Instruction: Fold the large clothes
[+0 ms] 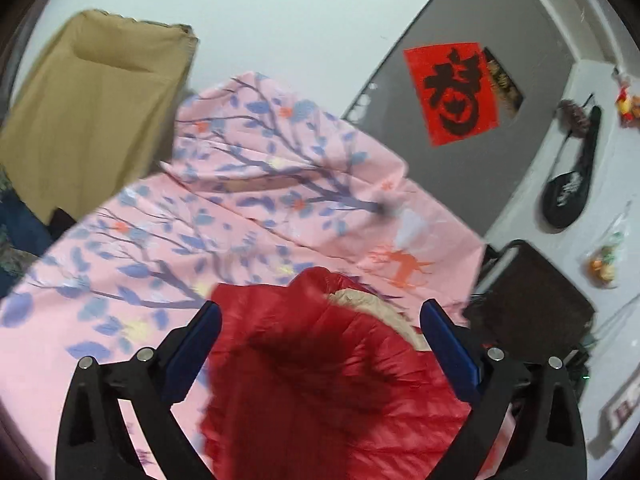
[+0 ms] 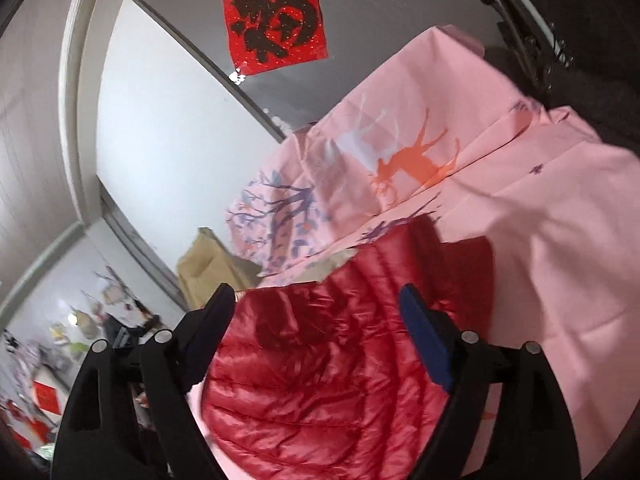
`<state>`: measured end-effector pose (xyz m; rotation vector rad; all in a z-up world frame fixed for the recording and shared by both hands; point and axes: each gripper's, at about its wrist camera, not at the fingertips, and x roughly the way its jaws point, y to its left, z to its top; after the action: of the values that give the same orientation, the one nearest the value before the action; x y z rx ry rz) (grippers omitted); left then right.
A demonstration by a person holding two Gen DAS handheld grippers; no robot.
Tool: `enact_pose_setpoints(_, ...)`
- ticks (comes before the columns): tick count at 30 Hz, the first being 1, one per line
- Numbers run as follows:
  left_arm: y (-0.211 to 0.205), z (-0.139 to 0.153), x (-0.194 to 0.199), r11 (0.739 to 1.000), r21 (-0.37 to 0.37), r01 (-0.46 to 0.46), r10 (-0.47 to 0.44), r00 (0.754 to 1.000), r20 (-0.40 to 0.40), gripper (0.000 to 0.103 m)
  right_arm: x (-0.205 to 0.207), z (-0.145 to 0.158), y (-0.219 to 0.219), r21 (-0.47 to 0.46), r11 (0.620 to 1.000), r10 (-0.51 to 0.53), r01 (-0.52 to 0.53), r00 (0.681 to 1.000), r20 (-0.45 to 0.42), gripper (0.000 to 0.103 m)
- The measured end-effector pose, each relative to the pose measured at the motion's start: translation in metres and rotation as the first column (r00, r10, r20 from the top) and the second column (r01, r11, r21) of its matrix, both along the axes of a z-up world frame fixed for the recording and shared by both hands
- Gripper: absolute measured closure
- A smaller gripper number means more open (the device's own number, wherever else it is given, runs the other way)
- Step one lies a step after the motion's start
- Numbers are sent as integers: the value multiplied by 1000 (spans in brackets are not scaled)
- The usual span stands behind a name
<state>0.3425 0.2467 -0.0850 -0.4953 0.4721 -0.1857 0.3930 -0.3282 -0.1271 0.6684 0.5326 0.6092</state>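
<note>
Between the spread blue pads of the left hand-held gripper (image 1: 320,344) lies a red puffer jacket (image 1: 320,392), its quilted shell bunched up and its beige lining showing just beyond the right pad. The jaws stand wide apart, the fabric sits in the gap, and neither pad presses on it — nothing is held here. The right hand-held gripper (image 2: 320,344) reads the same way: jaws spread, the red quilting mounded between them, the pads clear of it as far as the blurred view lets me judge.

The jacket rests on a pink bedsheet (image 1: 140,320) printed with purple branches and an orange deer, which spreads outward past both sets of fingertips. Whether a bed or a tabletop lies under it I cannot tell.

By its look the jacket should be light, very soft and springy; the glossy shell is likely slippery, so a shallow pinch on a single puffed panel may slide off. A firmer hold would probably be at a stitched seam, the collar edge or the hem, where layers are thin enough to clamp — one edge in each hand to keep the fold even.

Farther off beyond the left fingertips stands an open cardboard box (image 1: 88,112); ahead and to the right is a grey door (image 1: 460,160) carrying a red paper square (image 1: 452,92).
</note>
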Motion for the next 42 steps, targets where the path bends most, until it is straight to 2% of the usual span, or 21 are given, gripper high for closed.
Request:
enact_pose_setpoints(2,0,-13,9,1000,16,-6,6,999,-42,3,3,-8,-4,-43,998,-45,43,999,-24,22)
enact_pose_setpoints(7,-5,-50,37,999,-6,42,-43,986,-159,3,14,-29,-11,-111,989,-102,92,991,-81,22)
enact_pose_setpoints(14,-27,-54,53,993,21,112,-108,984,-144,3,29,-38,-8,-165,983,-100,83,990,-98,22)
enact_pose_setpoints(17,-37,-58,70,991,57,122,-111,980,-168,3,35,-33,3,-204,977,-76,60,995,-70,21)
enact_pose_setpoints(21,-39,-72,82,991,41,125,-115,974,-195,4,49,-32,25,-282,959,-47,24,996,-75,20)
enact_pose_setpoints(23,-40,-73,79,990,55,127,-115,977,-182,12,51,-40,34,-308,951,-35,6,996,-88,20)
enact_pose_setpoints(24,-40,-74,78,989,60,134,-122,977,-175,22,51,-43,39,-332,943,-26,-6,996,-90,29)
enact_pose_setpoints(25,-39,-74,78,988,58,140,-129,977,-173,29,50,-45,44,-357,934,-13,-20,996,-89,49)
enact_pose_setpoints(26,-39,-74,77,988,50,146,-135,977,-166,33,47,-44,48,-380,925,-7,-24,997,-80,57)
enact_pose_setpoints(27,-38,-73,75,987,45,152,-143,977,-159,43,45,-43,49,-383,924,-2,-25,998,-70,72)
enact_pose_setpoints(28,-39,-71,75,987,47,155,-146,977,-155,55,43,-39,50,-380,925,4,-27,998,-60,81)
enact_pose_setpoints(29,-40,-69,74,986,49,157,-148,978,-149,59,40,-35,51,-382,924,-3,-16,999,-49,82)
enact_pose_setpoints(31,-42,-62,69,987,52,155,-147,981,-124,74,35,-27,51,-380,925,-16,5,1000,-27,84)
enact_pose_setpoints(33,-44,-52,63,987,48,154,-148,984,-99,85,29,-18,50,-368,930,-25,22,1000,-3,86)
enact_pose_setpoints(38,-48,-23,49,990,49,132,-131,991,-25,88,8,15,43,-321,943,-67,91,994,86,89)
enact_pose_setpoints(42,-48,11,49,992,95,89,-90,996,10,88,6,45,41,-297,945,-100,139,985,142,89)
